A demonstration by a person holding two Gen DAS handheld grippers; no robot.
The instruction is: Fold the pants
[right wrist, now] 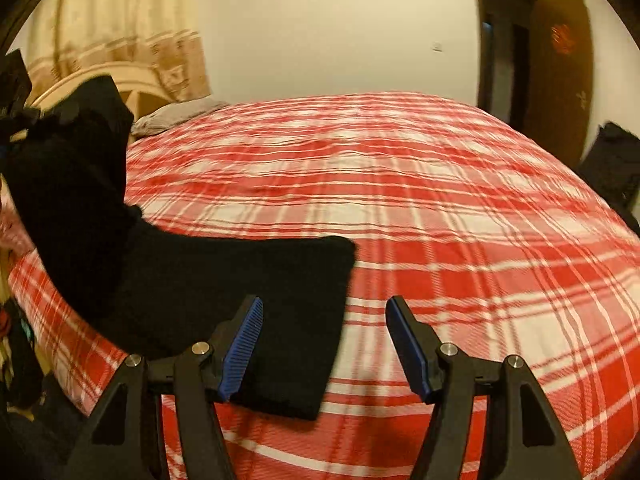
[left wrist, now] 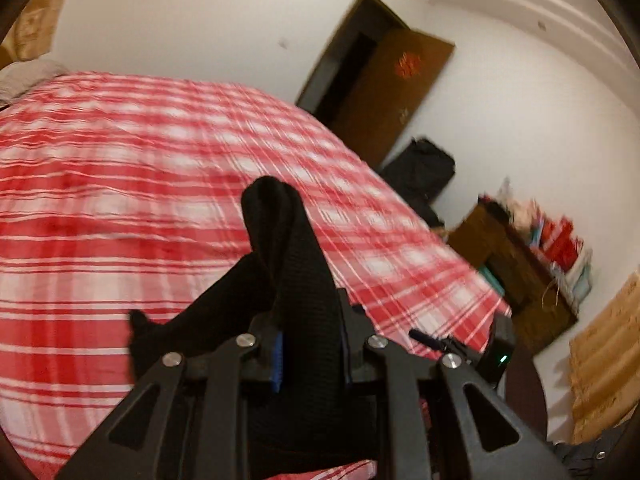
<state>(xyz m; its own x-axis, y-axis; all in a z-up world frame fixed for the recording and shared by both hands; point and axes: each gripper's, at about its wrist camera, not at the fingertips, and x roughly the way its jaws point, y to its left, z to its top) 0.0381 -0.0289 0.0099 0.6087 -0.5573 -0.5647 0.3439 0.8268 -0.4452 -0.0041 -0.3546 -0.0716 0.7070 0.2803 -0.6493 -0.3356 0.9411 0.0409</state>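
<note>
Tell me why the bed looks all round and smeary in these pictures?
Left wrist view: the fisheye lens bulges the checked bedspread into a dome, and the stripes and door look streaked with blur. Right wrist view: same bulge, softer blur, yellowish light; the black pants show no detail.

Right gripper [right wrist: 324, 344] at 6 o'clock, jaws apart, empty. Black pants [right wrist: 192, 280] at 8 o'clock drape onto plaid bedspread [right wrist: 460, 208].
</note>
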